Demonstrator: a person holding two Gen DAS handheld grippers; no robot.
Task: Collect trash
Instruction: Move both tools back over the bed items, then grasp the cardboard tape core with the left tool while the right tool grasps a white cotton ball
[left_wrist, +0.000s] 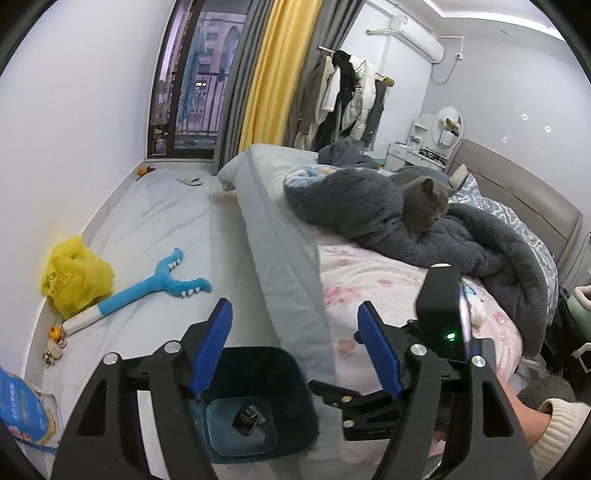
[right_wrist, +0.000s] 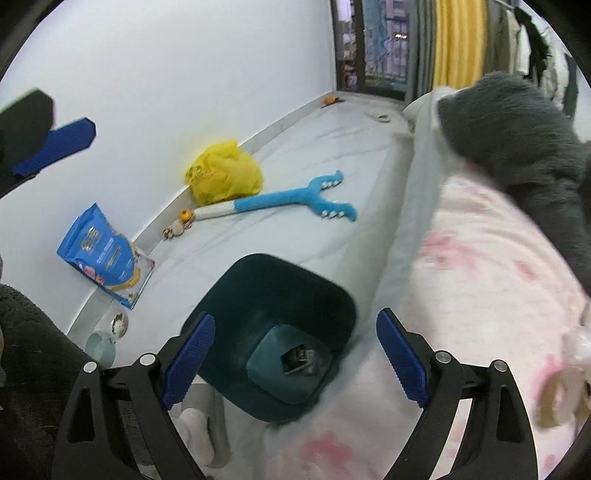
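One bin (right_wrist: 273, 295), one wrapper (right_wrist: 301, 360) inside

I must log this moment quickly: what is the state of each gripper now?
Left gripper: open, holding nothing.
Right gripper: open, holding nothing, above the dark bin.

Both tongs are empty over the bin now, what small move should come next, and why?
Probably swing the left tongs toward the yellow plastic bag by the wall. The dark bin already holds one crumpled piece, both tongs stand open with nothing between them, and that bag looks like trash.
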